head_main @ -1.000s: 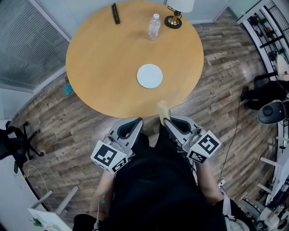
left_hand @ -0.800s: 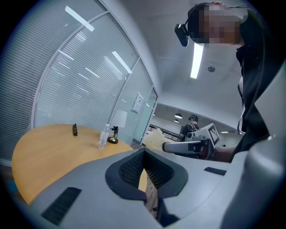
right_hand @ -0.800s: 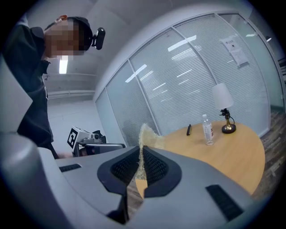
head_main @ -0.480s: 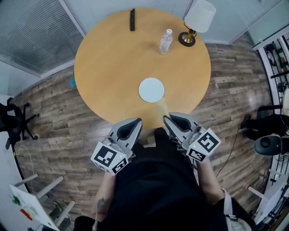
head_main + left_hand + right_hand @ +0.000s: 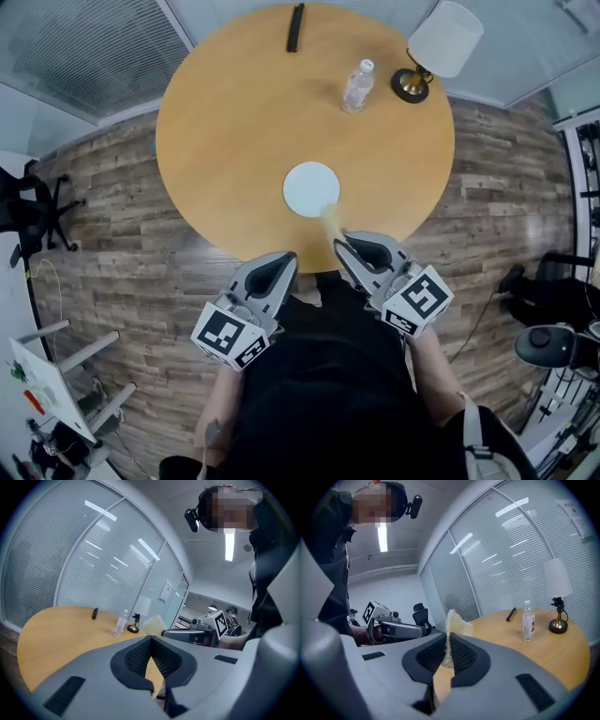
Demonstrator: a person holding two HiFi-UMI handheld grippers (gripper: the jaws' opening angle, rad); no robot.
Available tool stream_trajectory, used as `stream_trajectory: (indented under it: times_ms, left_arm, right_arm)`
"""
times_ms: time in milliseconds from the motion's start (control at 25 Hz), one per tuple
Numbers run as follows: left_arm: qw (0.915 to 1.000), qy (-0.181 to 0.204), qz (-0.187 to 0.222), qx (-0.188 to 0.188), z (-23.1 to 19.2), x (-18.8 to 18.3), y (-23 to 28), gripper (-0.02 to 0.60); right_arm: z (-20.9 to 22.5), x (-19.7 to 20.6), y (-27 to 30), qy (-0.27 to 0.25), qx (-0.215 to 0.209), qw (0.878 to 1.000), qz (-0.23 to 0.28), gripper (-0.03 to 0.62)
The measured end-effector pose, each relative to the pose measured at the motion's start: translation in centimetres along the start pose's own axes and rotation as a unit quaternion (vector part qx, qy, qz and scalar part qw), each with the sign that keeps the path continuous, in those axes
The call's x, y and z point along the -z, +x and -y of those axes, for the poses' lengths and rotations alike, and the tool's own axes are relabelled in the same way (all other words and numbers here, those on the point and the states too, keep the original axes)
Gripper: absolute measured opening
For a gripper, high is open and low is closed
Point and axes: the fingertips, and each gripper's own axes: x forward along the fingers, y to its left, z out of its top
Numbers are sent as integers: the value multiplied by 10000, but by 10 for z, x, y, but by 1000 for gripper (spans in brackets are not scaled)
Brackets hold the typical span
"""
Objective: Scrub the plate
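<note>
Now one plate (image 5: 311, 189) lies ahead; right tool (image 5: 339, 240) pinches one sponge (image 5: 330, 219), left tool (image 5: 291, 255) pressed together.

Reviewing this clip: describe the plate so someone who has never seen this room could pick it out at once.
Start at the round wooden table; the plate lies on its near half, just beyond the yellowish sponge clamped in the right gripper. It is the only flat white disc, while the bottle, lamp and black bar sit near the far edge.
</note>
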Motion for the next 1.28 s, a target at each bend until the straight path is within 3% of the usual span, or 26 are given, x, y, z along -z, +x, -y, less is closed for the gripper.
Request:
stream_trajectory:
  times_ms: [360, 680, 960, 1280]
  left_arm:
    - [9977, -353, 100, -574, 6, 11, 44, 11]
    - [9949, -467, 5, -893, 4, 31, 48, 11]
    - [9959, -539, -121, -714, -7, 56, 57, 11]
    - [9974, -338, -261, -583, -22, 67, 56, 11]
  right_arm:
    - [50, 27, 16, -393, -510, 9965, -527, 28]
    - [62, 64, 44, -647, -705, 9905, -985, 28]
    - [61, 96, 70, -997, -806, 9828, -1330, 28]
    - [61, 133, 94, -1509, -867, 9700, -1700, 28]
